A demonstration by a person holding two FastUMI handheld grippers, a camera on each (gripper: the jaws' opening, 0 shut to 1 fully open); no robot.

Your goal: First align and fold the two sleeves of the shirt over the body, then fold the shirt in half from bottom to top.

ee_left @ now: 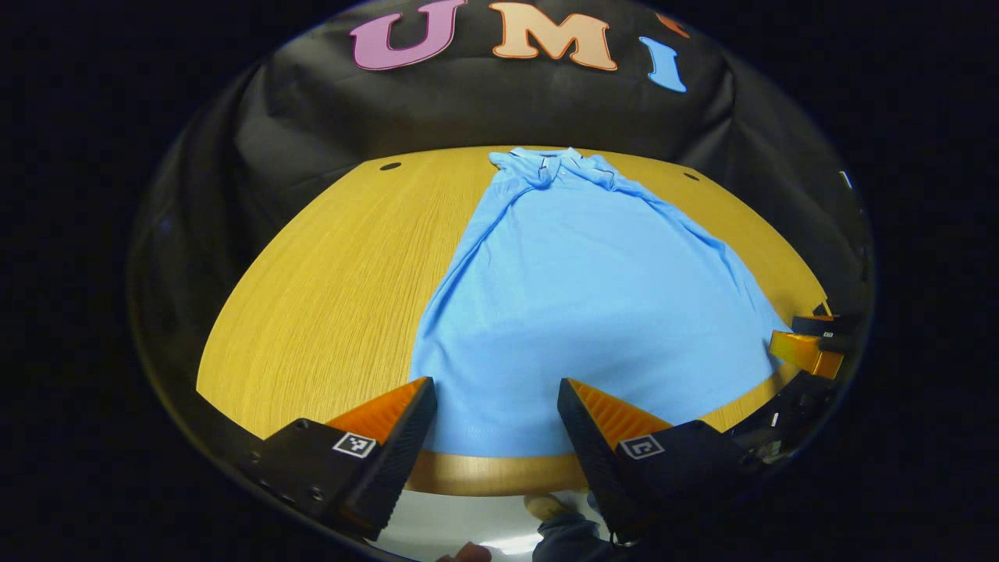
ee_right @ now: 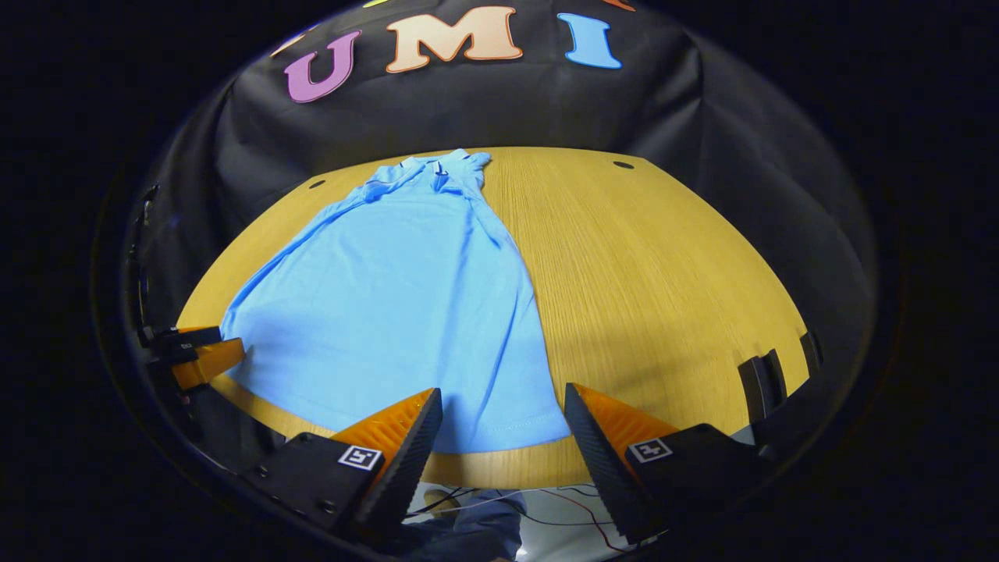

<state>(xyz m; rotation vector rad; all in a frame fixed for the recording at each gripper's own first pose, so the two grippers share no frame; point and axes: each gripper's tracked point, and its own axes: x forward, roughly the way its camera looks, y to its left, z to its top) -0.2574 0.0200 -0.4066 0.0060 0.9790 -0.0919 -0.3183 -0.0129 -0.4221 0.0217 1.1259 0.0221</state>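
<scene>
- I see the shirt point(ee_left: 577, 312) flat on the table point(ee_left: 335, 297), collar at the far edge by the black cloth wall point(ee_left: 484, 109), hem at the near edge; sleeves look folded in over the body.
- My left gripper point(ee_left: 496, 394) is wide apart, above the hem's left corner, gripping nothing.
- My right gripper point(ee_right: 503, 402) is wide apart too, above the hem's right corner, nothing between the fingers.
- Each gripper's tip shows beside the hem in the other's view.
</scene>
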